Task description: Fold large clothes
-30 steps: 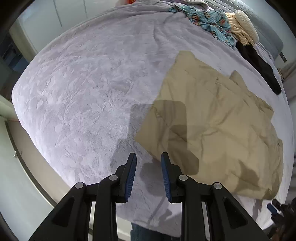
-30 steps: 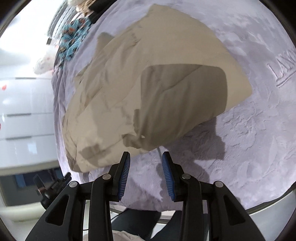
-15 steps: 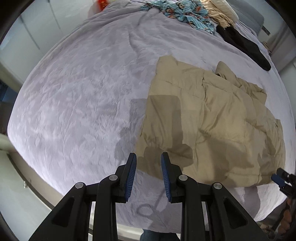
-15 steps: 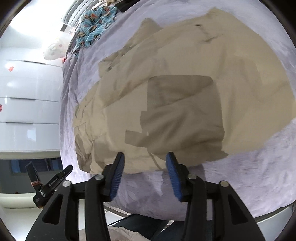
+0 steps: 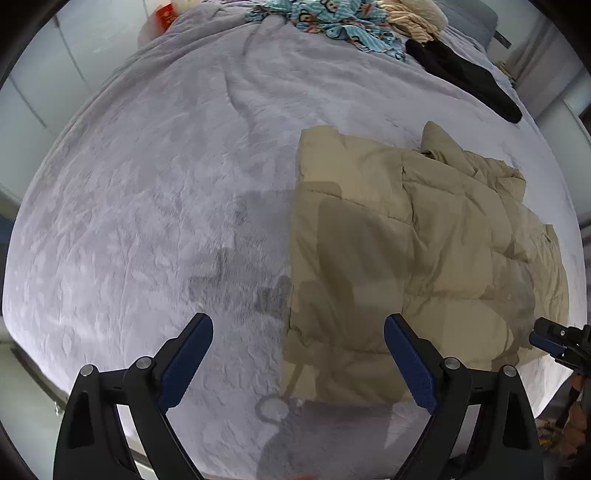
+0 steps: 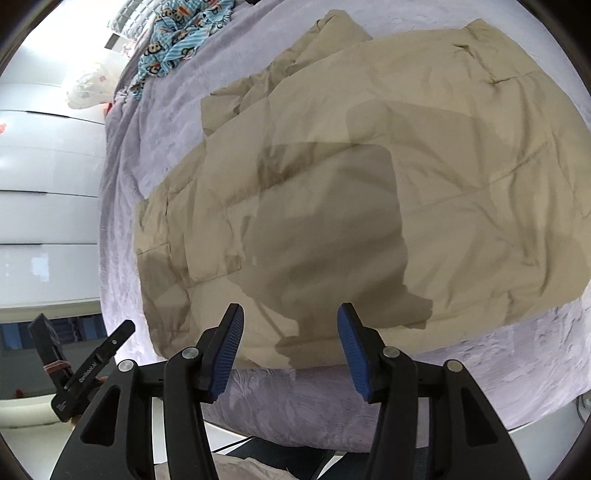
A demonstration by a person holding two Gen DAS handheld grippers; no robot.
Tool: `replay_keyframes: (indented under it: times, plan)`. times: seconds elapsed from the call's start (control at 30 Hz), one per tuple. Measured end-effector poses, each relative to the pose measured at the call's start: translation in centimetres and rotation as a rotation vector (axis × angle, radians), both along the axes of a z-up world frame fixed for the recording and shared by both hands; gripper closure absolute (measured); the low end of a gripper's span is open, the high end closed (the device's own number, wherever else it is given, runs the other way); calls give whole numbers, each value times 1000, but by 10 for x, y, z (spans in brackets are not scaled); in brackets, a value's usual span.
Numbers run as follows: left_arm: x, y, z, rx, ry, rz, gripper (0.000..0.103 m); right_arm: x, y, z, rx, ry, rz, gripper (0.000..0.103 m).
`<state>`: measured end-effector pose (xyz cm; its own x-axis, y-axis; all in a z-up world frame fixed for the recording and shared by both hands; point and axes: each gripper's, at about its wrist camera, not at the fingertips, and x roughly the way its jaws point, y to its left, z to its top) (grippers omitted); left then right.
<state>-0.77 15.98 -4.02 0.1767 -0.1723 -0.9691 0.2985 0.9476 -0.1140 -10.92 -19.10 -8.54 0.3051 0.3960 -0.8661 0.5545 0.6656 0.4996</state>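
Note:
A tan quilted jacket (image 5: 406, 258) lies spread flat on a lilac-grey bed cover (image 5: 147, 184). My left gripper (image 5: 297, 325) hovers above the jacket's near left corner. Its jaws are opening and stand wide, with nothing pressed between the pads. In the right wrist view the jacket (image 6: 369, 184) fills most of the frame. My right gripper (image 6: 290, 314) hangs above its near edge, jaws opening, apart from the fabric. A blue-padded finger of the right gripper (image 5: 554, 343) shows at the right edge of the left wrist view.
At the far end of the bed lie a blue cartoon-print garment (image 5: 332, 22), a cream knit (image 5: 410, 14) and a black garment (image 5: 461, 77). White cupboard doors (image 6: 44, 166) stand beside the bed. The bed's front edge (image 6: 369, 435) runs just beneath both grippers.
The left jaws went from nearly shut to wide apart, and the right jaws widened too. Both grippers slid across the bed, so the jacket's near edge now lies under them.

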Motion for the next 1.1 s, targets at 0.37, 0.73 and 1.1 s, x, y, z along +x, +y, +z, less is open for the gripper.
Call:
replay_keyframes:
  times: [0.37, 0.73, 1.1]
  plan:
    - [8, -11, -21, 20, 35, -34, 0, 8, 21, -3, -26, 4, 15, 1]
    - [10, -5, -37, 42, 57, 40, 0, 25, 20, -13, -41, 64, 157, 0]
    - [43, 17, -52, -193, 174, -27, 0, 18, 18, -30, -18, 112, 121, 0]
